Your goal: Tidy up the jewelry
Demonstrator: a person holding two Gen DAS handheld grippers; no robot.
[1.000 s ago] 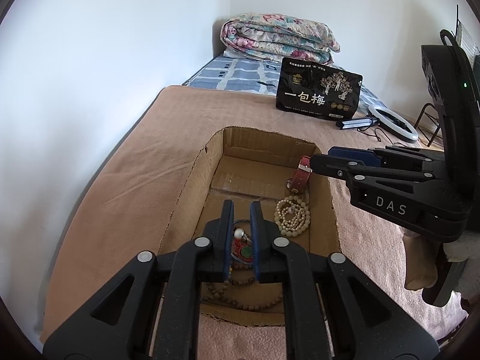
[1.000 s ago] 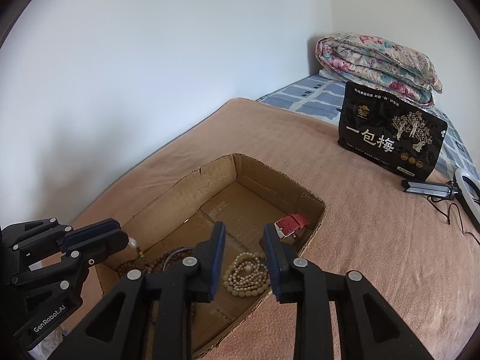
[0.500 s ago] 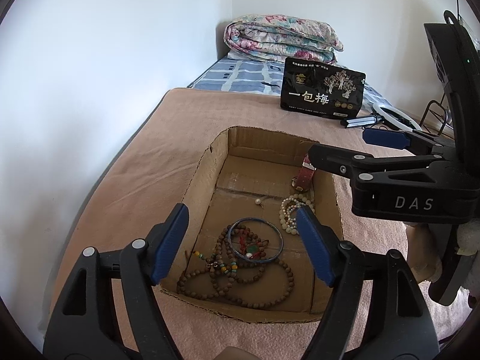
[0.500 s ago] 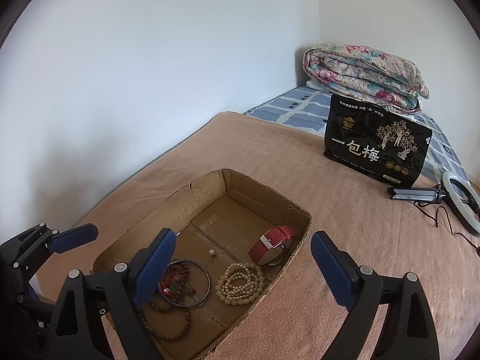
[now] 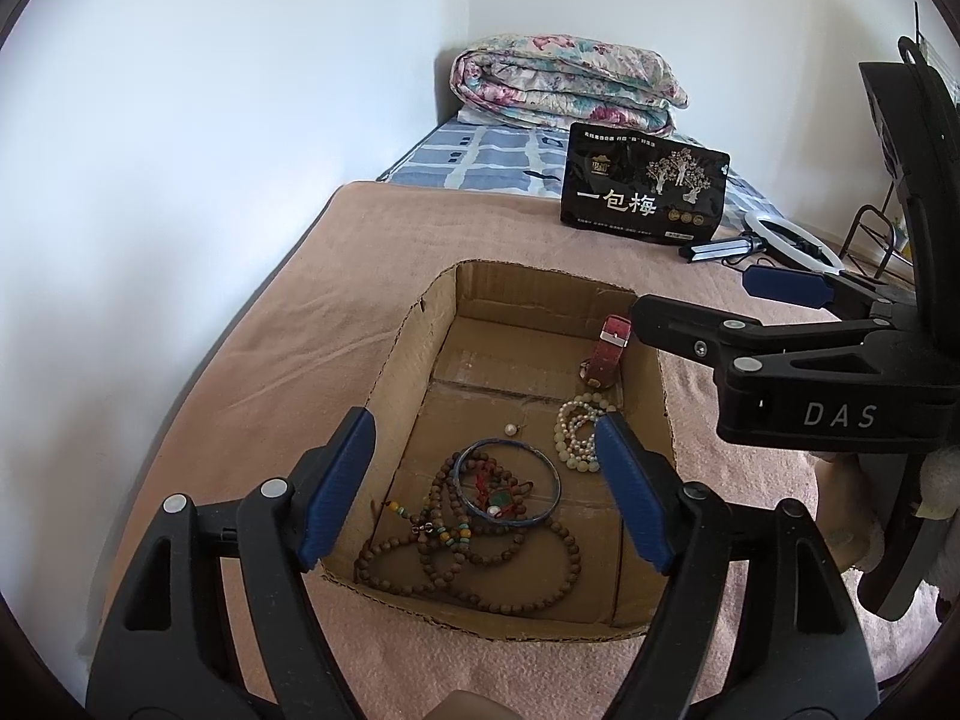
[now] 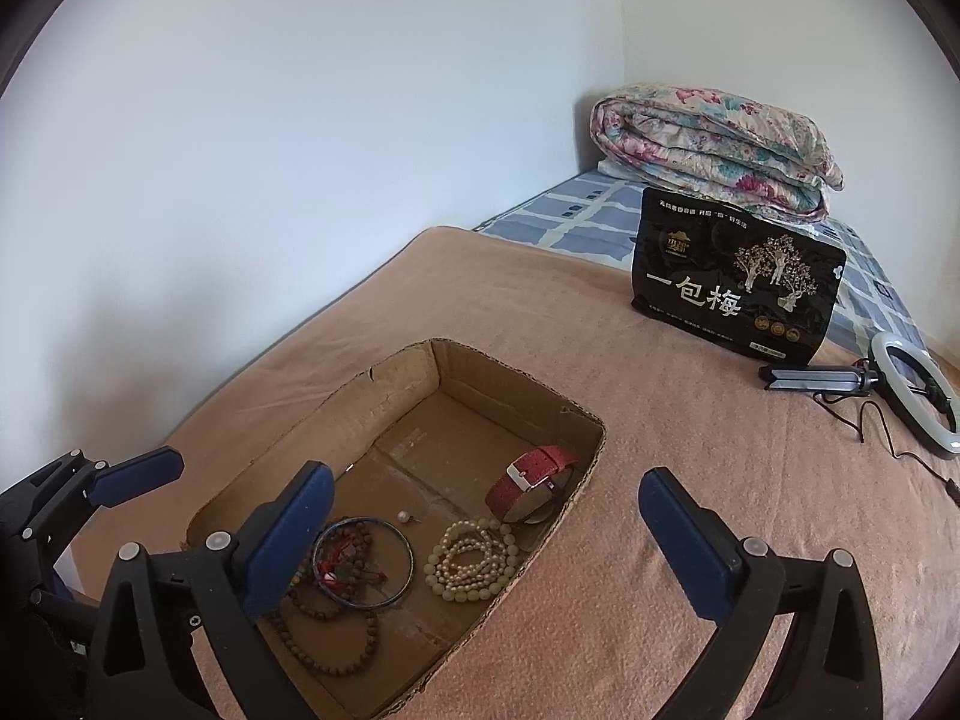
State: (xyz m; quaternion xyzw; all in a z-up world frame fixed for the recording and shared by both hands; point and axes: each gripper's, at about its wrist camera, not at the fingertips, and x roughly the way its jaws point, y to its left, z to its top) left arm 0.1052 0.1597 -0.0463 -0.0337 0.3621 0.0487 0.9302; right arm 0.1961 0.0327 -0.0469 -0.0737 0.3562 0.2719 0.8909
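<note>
A shallow cardboard box (image 5: pixel 396 378) (image 6: pixel 372 396) lies on the bed. In it are a brown bead necklace (image 5: pixel 480 564) (image 6: pixel 336 648), a blue bangle (image 5: pixel 510 480) (image 6: pixel 366 564), a cream bead bracelet (image 5: pixel 579 432) (image 6: pixel 471 558), a red watch strap (image 5: pixel 609 348) (image 6: pixel 531 480) and a small pearl earring (image 5: pixel 511 429) (image 6: pixel 404 517). My left gripper (image 5: pixel 486 486) is open and empty above the box's near end. My right gripper (image 6: pixel 480 546) is open and empty above the box's right side; it also shows in the left wrist view (image 5: pixel 720 306).
The box sits on a tan blanket (image 6: pixel 660 420). A black snack bag (image 5: pixel 645 192) (image 6: pixel 735 288) stands behind it. A ring light on a small tripod (image 6: pixel 900 390) lies at the right. A folded floral quilt (image 6: pixel 714 150) is in the corner. A white wall runs along the left.
Both grippers went from shut to wide open and pulled back up from the box. The pearl earring that my left gripper held now lies on the box floor.
</note>
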